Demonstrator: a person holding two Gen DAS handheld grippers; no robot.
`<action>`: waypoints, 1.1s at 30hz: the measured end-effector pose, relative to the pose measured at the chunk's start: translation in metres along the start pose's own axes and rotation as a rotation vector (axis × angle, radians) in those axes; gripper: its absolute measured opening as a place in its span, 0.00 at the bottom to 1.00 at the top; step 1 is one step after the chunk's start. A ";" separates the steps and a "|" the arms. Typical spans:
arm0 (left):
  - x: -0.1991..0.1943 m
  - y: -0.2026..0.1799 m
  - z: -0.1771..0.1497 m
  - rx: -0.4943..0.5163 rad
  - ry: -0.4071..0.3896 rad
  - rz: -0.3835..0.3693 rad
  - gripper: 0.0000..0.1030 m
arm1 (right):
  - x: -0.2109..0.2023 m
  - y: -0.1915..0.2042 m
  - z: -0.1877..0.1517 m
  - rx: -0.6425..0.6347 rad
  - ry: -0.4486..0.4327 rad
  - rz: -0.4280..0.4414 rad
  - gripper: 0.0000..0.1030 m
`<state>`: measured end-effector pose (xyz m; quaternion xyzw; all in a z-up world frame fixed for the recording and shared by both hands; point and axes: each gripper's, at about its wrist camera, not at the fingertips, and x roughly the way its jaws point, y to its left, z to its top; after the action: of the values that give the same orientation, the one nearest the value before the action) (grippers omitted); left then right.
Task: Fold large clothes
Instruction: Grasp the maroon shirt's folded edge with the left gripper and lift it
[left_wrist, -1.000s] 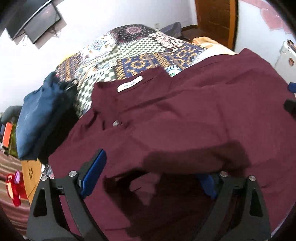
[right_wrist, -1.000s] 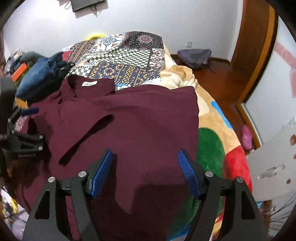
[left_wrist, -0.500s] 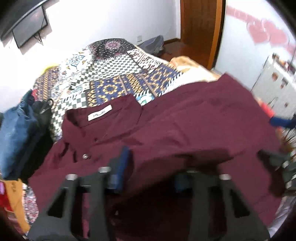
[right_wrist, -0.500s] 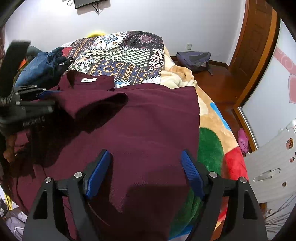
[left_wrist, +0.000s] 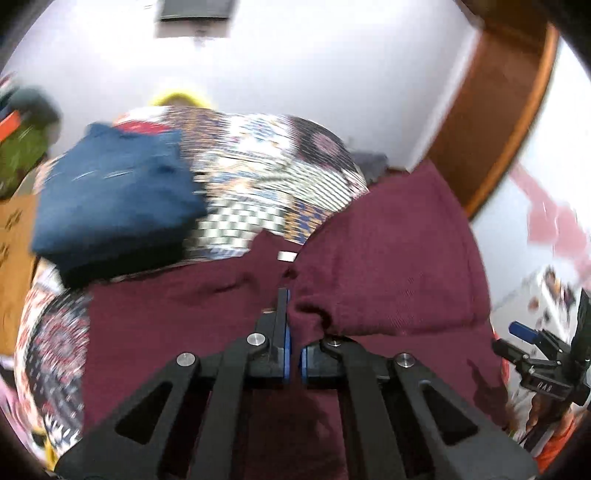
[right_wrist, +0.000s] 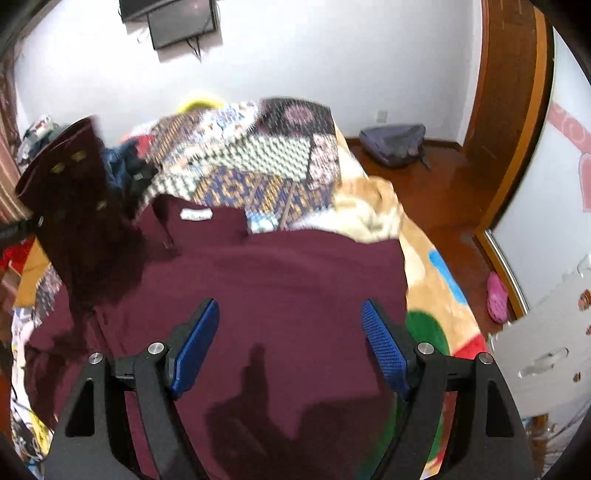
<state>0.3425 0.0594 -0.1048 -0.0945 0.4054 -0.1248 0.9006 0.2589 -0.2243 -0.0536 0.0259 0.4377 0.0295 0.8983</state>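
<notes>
A large maroon shirt (right_wrist: 277, 277) lies spread over the bed, its white neck label (right_wrist: 195, 214) at the far end. My left gripper (left_wrist: 290, 299) is shut on a fold of the shirt's sleeve (left_wrist: 388, 266). The gathered cloth bunches up to the right of the closed pads. In the right wrist view that sleeve (right_wrist: 70, 184) hangs raised at the left, above the shirt body. My right gripper (right_wrist: 290, 325) hovers over the shirt's near part, open, with nothing between its blue pads (right_wrist: 195, 332). It also shows at the right edge of the left wrist view as the right gripper (left_wrist: 535, 354).
A folded blue garment (left_wrist: 110, 206) sits on the patterned quilt (right_wrist: 258, 158) beyond the shirt. A colourful blanket (right_wrist: 436, 295) hangs off the bed's right side. On the wooden floor lie a grey backpack (right_wrist: 395, 144) and a pink slipper (right_wrist: 496, 297). A white cabinet (right_wrist: 546, 358) stands right.
My left gripper has gone from open to shut on the sleeve, then rolled and lifted it off the bed. The right gripper has risen slightly and stays open.
</notes>
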 end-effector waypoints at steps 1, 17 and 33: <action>-0.007 0.013 -0.003 -0.026 -0.012 0.015 0.02 | 0.002 0.003 0.000 -0.001 0.002 0.003 0.74; 0.038 0.141 -0.112 -0.428 0.256 -0.053 0.09 | 0.030 -0.004 -0.034 0.013 0.152 -0.047 0.74; 0.016 0.176 -0.133 -0.630 0.166 -0.043 0.38 | 0.020 -0.046 -0.044 0.157 0.144 -0.069 0.74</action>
<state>0.2783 0.2124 -0.2504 -0.3664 0.4942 -0.0196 0.7882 0.2378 -0.2678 -0.1002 0.0790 0.5029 -0.0341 0.8600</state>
